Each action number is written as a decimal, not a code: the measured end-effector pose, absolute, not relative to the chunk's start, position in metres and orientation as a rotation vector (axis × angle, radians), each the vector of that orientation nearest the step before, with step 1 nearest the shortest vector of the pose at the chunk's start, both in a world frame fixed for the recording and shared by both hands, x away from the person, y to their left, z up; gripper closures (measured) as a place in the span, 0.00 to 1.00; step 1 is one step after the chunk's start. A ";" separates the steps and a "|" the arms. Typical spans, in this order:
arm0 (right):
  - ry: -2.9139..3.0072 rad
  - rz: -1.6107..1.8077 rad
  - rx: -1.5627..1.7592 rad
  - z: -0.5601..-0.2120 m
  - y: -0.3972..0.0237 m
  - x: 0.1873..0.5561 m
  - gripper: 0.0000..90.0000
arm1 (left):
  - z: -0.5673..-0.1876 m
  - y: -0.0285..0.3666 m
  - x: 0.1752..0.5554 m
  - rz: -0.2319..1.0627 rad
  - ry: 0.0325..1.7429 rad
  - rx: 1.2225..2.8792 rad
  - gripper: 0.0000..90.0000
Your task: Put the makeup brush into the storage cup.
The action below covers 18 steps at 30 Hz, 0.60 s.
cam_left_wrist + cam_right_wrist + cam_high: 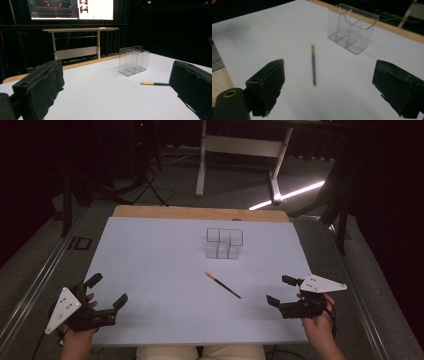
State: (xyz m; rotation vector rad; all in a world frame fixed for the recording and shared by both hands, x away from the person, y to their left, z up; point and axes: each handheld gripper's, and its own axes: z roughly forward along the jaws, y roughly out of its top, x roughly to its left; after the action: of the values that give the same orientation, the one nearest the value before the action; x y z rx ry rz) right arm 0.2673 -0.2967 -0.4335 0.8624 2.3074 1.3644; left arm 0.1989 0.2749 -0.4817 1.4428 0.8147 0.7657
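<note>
At the near left corner of the white table (150,270), the left gripper (107,292) rests with its jaws spread wide and nothing between them; in the left gripper view its jaw faces look wrapped in a dark, slightly frayed fabric. Moving right, a slim pencil (222,285) lies flat on the bare surface, dark along its shaft with a short gold-orange end pointing toward the far left. Behind it, well apart, stands a clear plastic holder (224,243), boxy, thin-walled and split into compartments; it looks empty, though its transparency makes that hard to be sure of. At the near right, the right gripper (282,290) is also open and holds nothing, its jaws aimed toward the pencil, which lies between them farther off in the right gripper view.

The pencil is thin and probably round, so a pinch from wide jaws on a smooth tabletop could roll it away or clip only one end, leaving it to swing. The holder seems light and slick; a bump from a jaw or a tilted pencil tip catching a divider could slide or tip it.
</note>
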 end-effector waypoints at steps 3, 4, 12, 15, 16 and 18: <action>2.331 1.360 0.856 -0.434 -0.293 0.270 0.12 | -0.482 0.275 0.199 0.767 0.815 1.443 0.00; 2.351 1.367 0.862 -0.435 -0.292 0.272 0.12 | -0.482 0.275 0.199 0.769 0.815 1.443 0.00; 2.432 1.285 0.898 -0.438 -0.278 0.285 0.12 | -0.482 0.275 0.199 0.772 0.815 1.449 0.00; 2.419 1.279 0.936 -0.438 -0.272 0.292 0.12 | -0.482 0.275 0.199 0.770 0.816 1.449 0.00; 2.427 1.280 0.944 -0.438 -0.270 0.293 0.12 | -0.482 0.275 0.199 0.771 0.817 1.447 0.00; 2.436 1.262 0.954 -0.437 -0.266 0.297 0.12 | -0.482 0.275 0.199 0.770 0.817 1.446 0.00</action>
State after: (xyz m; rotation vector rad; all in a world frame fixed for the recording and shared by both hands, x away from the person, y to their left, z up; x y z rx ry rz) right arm 0.2967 -0.2664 -0.4375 0.9538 2.4362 1.2617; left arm 0.1992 0.2751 -0.4819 1.4463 0.8170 0.7702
